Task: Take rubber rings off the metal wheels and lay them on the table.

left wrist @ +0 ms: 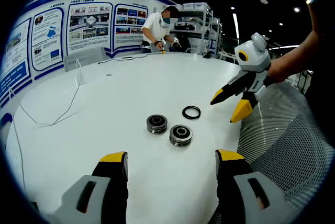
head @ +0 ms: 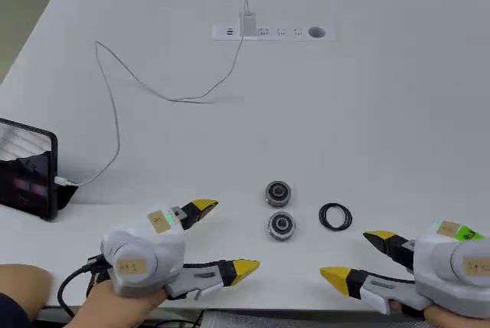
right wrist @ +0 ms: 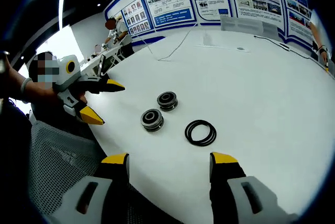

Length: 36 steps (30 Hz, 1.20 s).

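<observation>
Jaws spread and empty, left gripper (head: 228, 236) and right gripper (head: 354, 255) point inward, flanking the metal wheels (head: 282, 226).

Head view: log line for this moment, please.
left tool: open, empty | right tool: open, empty | far wheel, near wheel: on table, not held | rings: flat on table, right of wheels
</observation>
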Tool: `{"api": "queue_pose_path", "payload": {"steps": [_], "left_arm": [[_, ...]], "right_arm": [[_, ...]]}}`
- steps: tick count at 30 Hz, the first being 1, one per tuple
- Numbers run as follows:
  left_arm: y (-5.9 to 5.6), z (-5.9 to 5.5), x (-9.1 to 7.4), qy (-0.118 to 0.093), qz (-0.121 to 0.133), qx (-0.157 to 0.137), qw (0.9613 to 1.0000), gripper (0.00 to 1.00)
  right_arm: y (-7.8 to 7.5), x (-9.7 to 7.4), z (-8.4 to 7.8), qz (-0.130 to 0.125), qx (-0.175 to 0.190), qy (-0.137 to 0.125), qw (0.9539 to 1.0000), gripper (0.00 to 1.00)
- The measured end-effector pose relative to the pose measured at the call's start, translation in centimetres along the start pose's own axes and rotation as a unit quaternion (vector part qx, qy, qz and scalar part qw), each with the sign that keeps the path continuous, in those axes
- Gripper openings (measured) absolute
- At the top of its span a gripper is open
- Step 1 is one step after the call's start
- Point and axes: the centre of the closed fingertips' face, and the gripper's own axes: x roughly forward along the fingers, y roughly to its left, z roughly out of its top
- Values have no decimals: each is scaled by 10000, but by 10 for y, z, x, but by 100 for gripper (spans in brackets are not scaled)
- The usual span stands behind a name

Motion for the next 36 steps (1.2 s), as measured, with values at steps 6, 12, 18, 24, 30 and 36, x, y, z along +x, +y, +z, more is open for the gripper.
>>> {"api": "queue_pose_path", "payload": {"steps": [6,12,18,24,30,36], "left_arm": [[-7,1,-9,-62,20,-67,10000,72],[-14,-3,-19,-69,2,-137,9999,73],[-14,-7,-27,-73,77,-231,9997,80],[-14,-8,-31,-94,132,-236,9996,83],[-12,-9,-32,-122,224,-242,9994,87],[-10,-9,-33,-154,340,-200,9991,94]], "right_arm": [[7,-5,-2,-70,-329,52,9994,71],[12,-9,-6,-163,-558,74,9983,73],[13,-10,-8,-325,-814,65,9961,80],[11,-12,-6,-439,-996,29,9940,88],[8,-12,-6,-555,-1194,55,9913,94],[8,-13,-7,-585,-1189,50,9912,96]]}}
